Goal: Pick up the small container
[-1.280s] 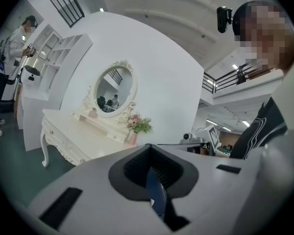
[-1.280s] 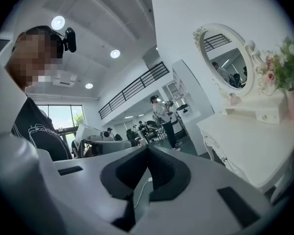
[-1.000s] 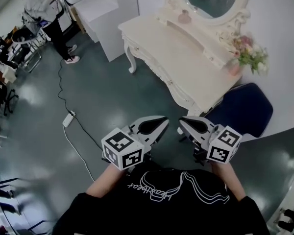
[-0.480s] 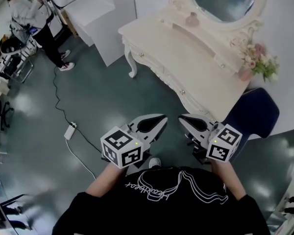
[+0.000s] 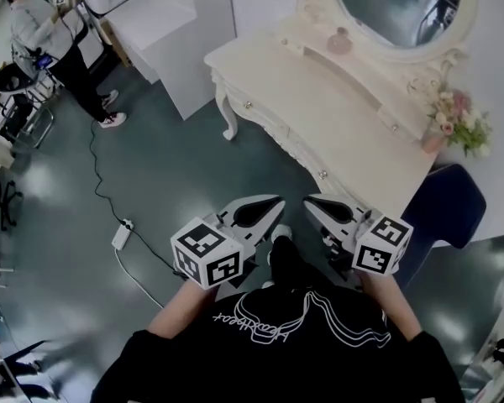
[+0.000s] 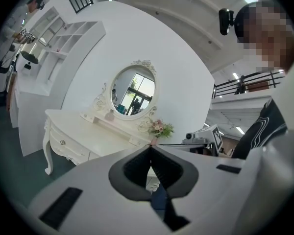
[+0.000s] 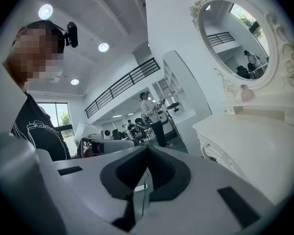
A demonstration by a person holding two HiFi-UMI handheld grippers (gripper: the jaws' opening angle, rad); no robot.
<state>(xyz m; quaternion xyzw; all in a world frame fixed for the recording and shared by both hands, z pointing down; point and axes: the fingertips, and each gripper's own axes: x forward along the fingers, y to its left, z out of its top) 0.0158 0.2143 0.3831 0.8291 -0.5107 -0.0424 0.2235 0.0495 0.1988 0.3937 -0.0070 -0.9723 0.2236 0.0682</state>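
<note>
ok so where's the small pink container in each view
Head view: the small pink container is at top right, at the back of the dresser, just below the oval mirror.
Left gripper view: left of centre, at the mirror's lower left.
Right gripper view: near the right edge, under the mirror.
Shared landmark: the oval mirror.

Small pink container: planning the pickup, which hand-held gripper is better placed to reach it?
Right, marginally. The small pink container sits on the cream vanity table's back shelf, off to the right. The right hand-held gripper is on that side, the left hand-held gripper beside it; both shut, empty, well short.
</note>
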